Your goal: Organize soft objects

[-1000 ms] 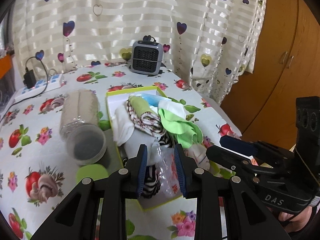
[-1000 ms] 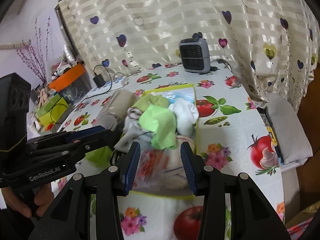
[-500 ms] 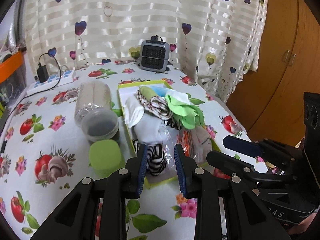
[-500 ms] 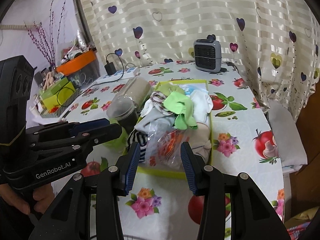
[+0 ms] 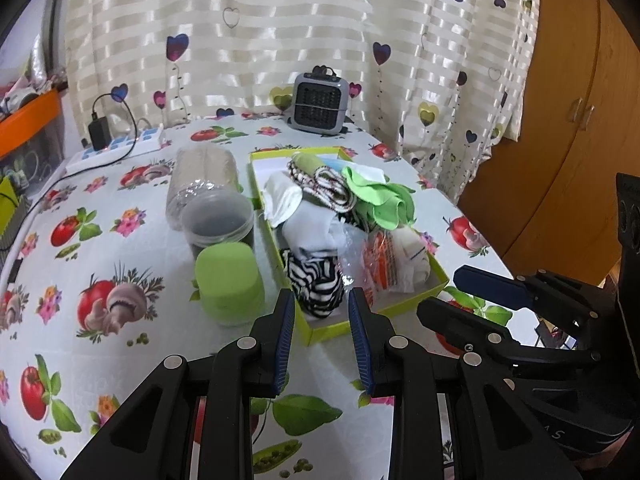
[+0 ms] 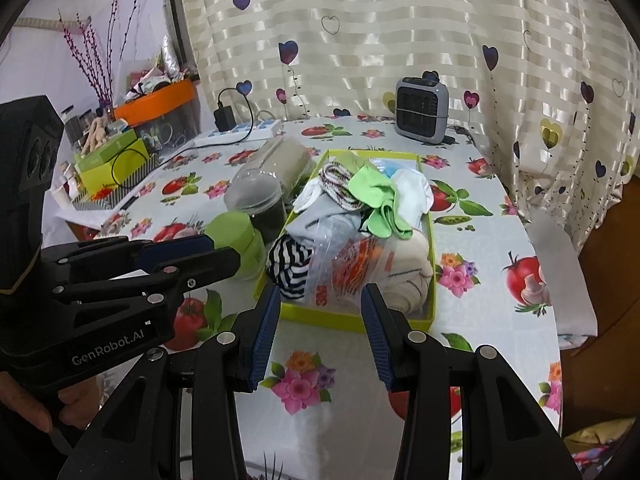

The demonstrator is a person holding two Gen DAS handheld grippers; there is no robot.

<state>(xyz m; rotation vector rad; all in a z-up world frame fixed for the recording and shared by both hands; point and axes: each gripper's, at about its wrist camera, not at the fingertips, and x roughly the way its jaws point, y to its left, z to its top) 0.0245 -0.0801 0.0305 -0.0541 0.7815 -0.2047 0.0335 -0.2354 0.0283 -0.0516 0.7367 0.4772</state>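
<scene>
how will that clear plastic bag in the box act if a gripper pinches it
The clear plastic bag looks thin and crinkled, so it would likely fold limply and feel slippery. It lies against the socks in the yellow-green box, so it may drag one along.

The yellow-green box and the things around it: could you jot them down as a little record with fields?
box: yellow-green box, open, on the fruit-print tablecloth
contents: piled socks and cloths, with a zebra-striped piece and a clear printed bag at the near end
beside the box: clear jar on its side, green lid off
left gripper: fingers apart, empty
right gripper: fingers apart, empty
</scene>
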